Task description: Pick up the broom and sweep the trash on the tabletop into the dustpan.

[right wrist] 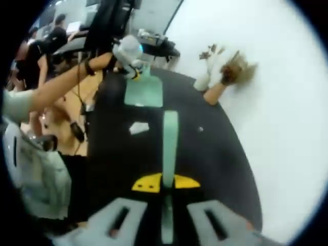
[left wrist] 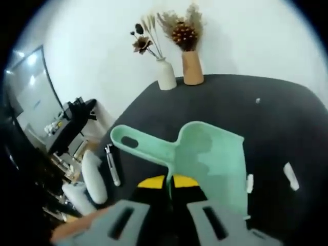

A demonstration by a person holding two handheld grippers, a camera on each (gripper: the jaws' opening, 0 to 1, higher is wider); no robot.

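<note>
On the dark tabletop (left wrist: 215, 102), the left gripper (left wrist: 169, 183) is clamping the mint dustpan (left wrist: 212, 159) at its handle base, white trash scraps (left wrist: 290, 176) lying beside it. The right gripper (right wrist: 162, 185) is gripping the broom (right wrist: 169, 141) handle, pointing toward the dustpan.

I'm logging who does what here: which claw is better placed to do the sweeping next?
Right. The right claw is shut on the broom handle, pointing toward a paper scrap. The left claw is shut on the dustpan, so it looks set to catch.
</note>
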